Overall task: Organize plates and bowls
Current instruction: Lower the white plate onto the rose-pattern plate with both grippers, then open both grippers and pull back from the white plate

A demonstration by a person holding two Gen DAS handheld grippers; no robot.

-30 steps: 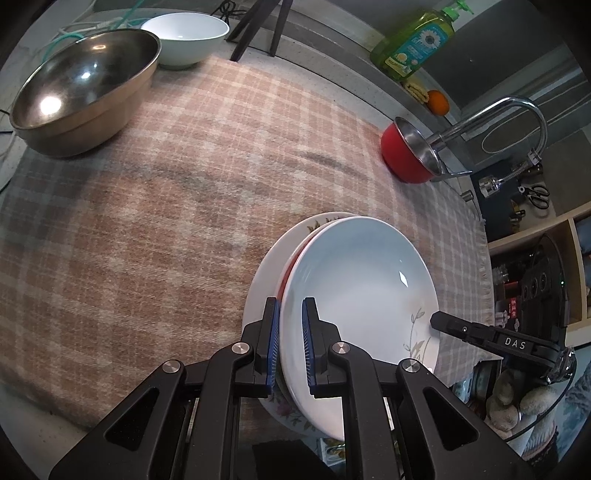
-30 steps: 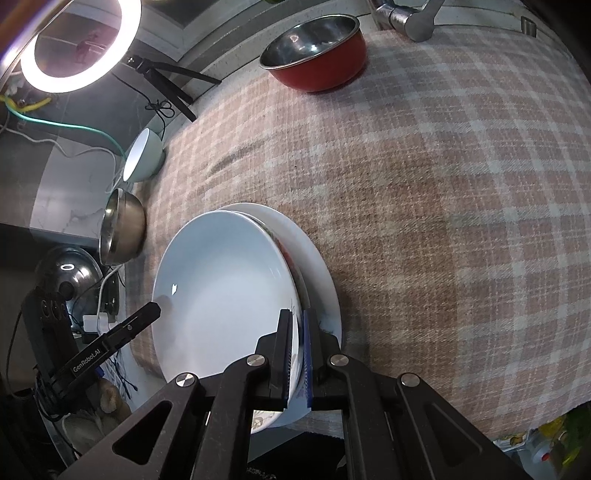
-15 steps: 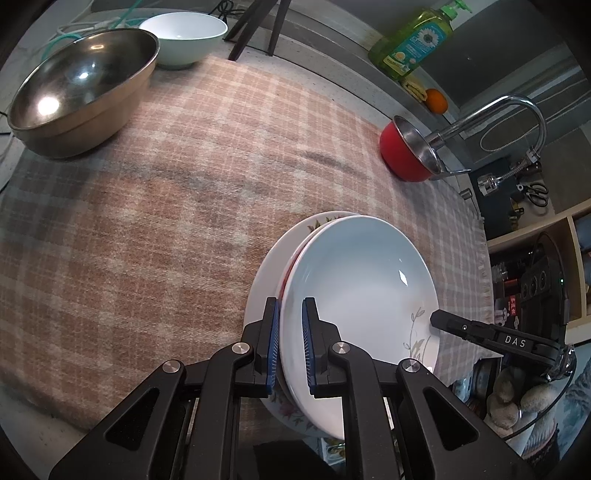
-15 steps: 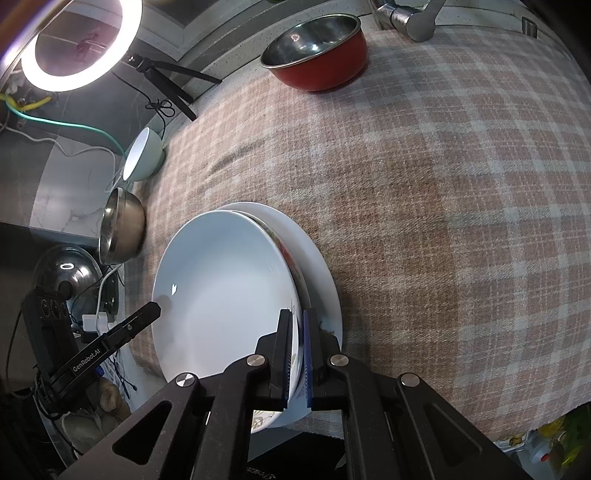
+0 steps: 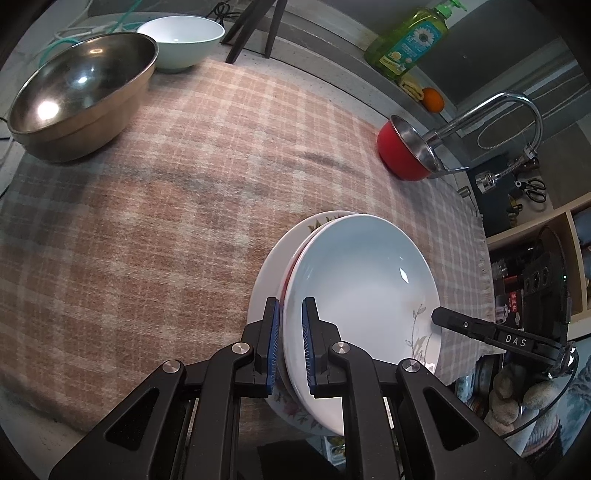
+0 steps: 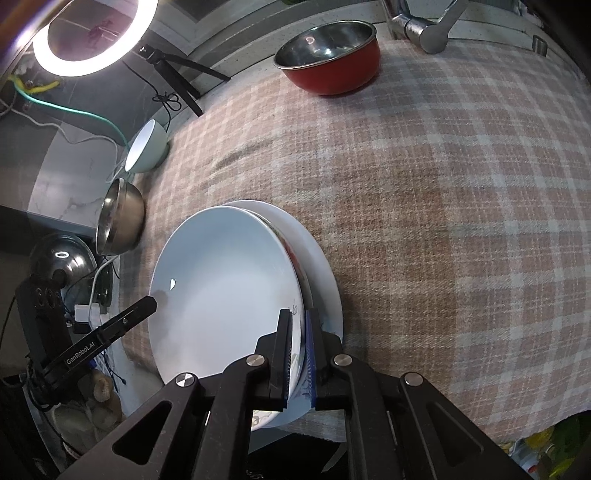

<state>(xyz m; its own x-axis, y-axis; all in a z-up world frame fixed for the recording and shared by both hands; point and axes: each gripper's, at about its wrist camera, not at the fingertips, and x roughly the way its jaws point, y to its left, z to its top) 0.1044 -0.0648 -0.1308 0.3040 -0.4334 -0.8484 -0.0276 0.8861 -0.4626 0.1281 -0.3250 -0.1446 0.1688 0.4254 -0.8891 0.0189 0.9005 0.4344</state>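
Note:
A stack of plates sits at the near edge of the plaid cloth (image 5: 177, 229). The top white plate (image 5: 362, 280) (image 6: 225, 288) has a grey leaf print and lies slightly offset on a red-rimmed plate and a wider floral plate (image 5: 273, 266) (image 6: 321, 273). My left gripper (image 5: 290, 306) is shut on the top plate's near rim. At the opposite rim my right gripper (image 6: 297, 314) has the edge between its blue pads, and its jaws are opening slightly. Each view shows the other gripper's finger at the far rim.
A big steel bowl (image 5: 81, 92) and a pale green bowl (image 5: 181, 40) stand at the far left of the cloth. A red bowl (image 6: 328, 62) sits by the faucet (image 5: 509, 110). A soap bottle (image 5: 406, 40) and a ring light (image 6: 92, 33) lie beyond.
The gap between the right gripper's pads has widened a touch around the plate rim. The plates, the left gripper and both hands have kept still.

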